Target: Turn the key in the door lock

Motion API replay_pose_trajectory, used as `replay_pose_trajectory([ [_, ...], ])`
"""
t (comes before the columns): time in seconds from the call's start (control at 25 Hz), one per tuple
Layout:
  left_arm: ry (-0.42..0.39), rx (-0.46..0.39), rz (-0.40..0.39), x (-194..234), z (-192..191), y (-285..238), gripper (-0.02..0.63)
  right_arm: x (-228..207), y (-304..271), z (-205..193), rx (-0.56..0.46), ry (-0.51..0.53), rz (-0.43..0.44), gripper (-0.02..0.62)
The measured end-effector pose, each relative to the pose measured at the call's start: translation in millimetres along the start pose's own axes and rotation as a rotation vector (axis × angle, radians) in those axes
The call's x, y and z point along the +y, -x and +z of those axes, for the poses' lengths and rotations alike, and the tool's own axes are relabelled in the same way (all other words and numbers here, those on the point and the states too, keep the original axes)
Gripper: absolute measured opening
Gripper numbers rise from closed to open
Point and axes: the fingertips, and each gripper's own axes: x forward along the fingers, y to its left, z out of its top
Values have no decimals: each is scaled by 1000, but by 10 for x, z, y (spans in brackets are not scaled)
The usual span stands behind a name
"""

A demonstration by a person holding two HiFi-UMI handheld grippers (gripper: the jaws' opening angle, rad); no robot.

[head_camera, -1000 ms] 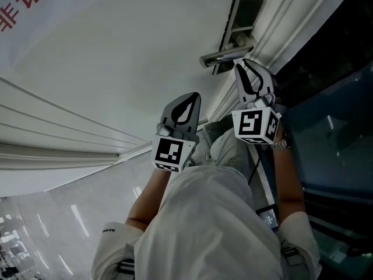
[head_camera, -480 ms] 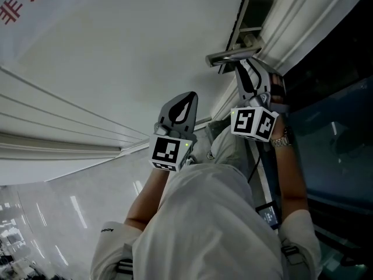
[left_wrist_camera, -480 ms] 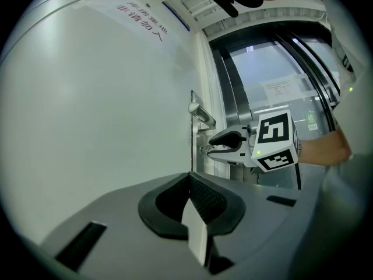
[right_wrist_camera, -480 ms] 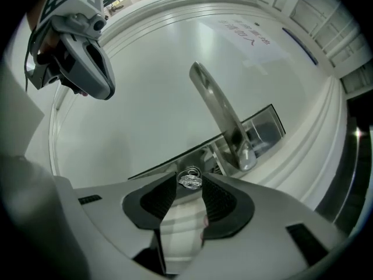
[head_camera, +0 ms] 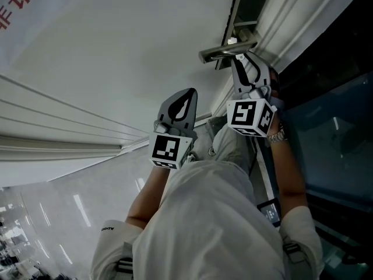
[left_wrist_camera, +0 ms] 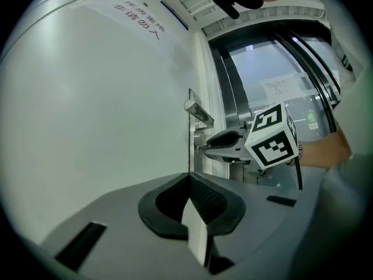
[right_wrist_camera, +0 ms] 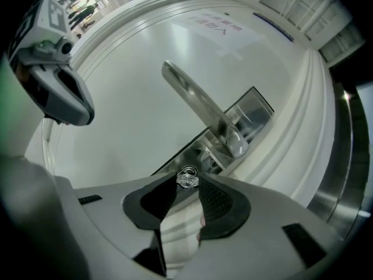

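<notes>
A silver lever handle (head_camera: 227, 50) sticks out from a metal lock plate (head_camera: 247, 7) on the white door. In the right gripper view, the small silver key (right_wrist_camera: 187, 177) sits in the lock just below the handle (right_wrist_camera: 198, 107). My right gripper (right_wrist_camera: 187, 183) has its tips on either side of the key's head. Its jaws have just been opening, and a gap shows between the pads, so they do not press the key. In the head view this gripper (head_camera: 242, 60) points at the lock. My left gripper (head_camera: 187, 93) hangs lower left, away from the door hardware, shut and empty.
The white door (head_camera: 116, 51) carries red lettering (head_camera: 23, 2) at its upper left. White frame moulding (head_camera: 291, 16) and a dark glass panel (head_camera: 338, 127) lie to the right of the lock. The person's light clothing (head_camera: 204, 226) fills the lower middle.
The right gripper stays at the lock under the handle, and its marker cube has shifted slightly. The left gripper has not moved.
</notes>
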Motion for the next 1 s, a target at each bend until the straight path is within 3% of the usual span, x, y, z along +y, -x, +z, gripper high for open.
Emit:
replay_pose_trajectory([
  [0.56, -3, 13, 13, -33, -26, 70, 8, -95, 0, -2, -50, -580, 61, 118],
  [1.0, 0, 20, 15, -41, -52, 94, 8, -155, -5, -85, -86, -1150, 133, 118],
])
